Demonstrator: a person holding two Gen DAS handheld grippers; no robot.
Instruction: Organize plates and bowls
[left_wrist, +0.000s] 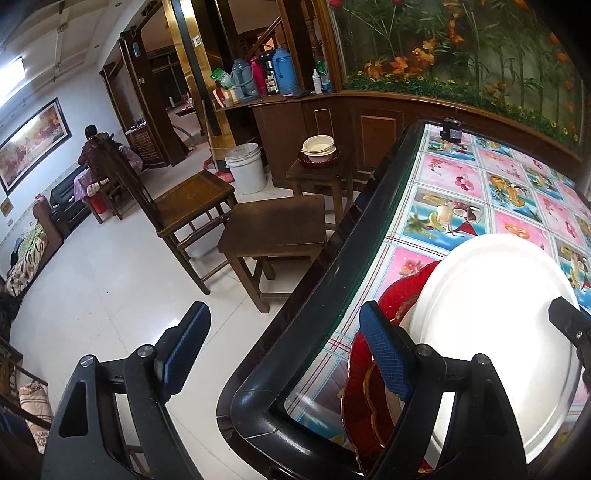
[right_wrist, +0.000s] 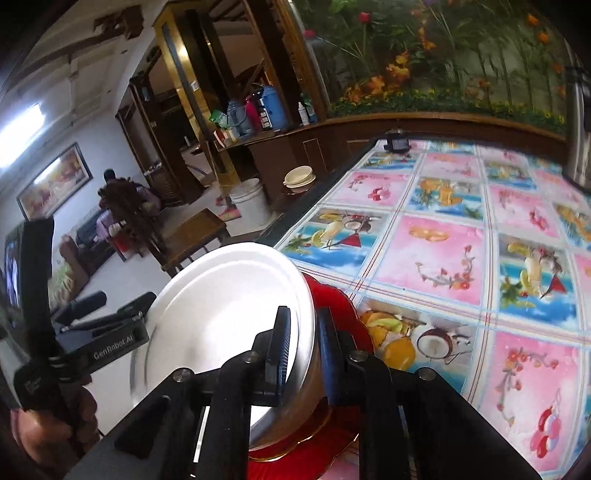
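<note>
Beneath the right gripper (right_wrist: 301, 345), the round white plate (right_wrist: 229, 314) hides most of the scalloped red plate with a gold rim (right_wrist: 332, 301), and the claw's own black frame covers the white plate's near edge. In the left wrist view, the white plate's right side runs behind a black finger. Beyond the claws, the seated person (left_wrist: 90, 155) is too small to make out.

table: (left_wrist: 373, 236) glass-topped, dark rim, fruit-and-flower patterned cloth under the glass
red plates: (left_wrist: 364, 413) lie on the table at its near corner, overlapping each other
white plate: (left_wrist: 491, 321) tilted over the red plates, rim lifted off them
black device: (left_wrist: 451, 130) stands at the table's far edge
</note>
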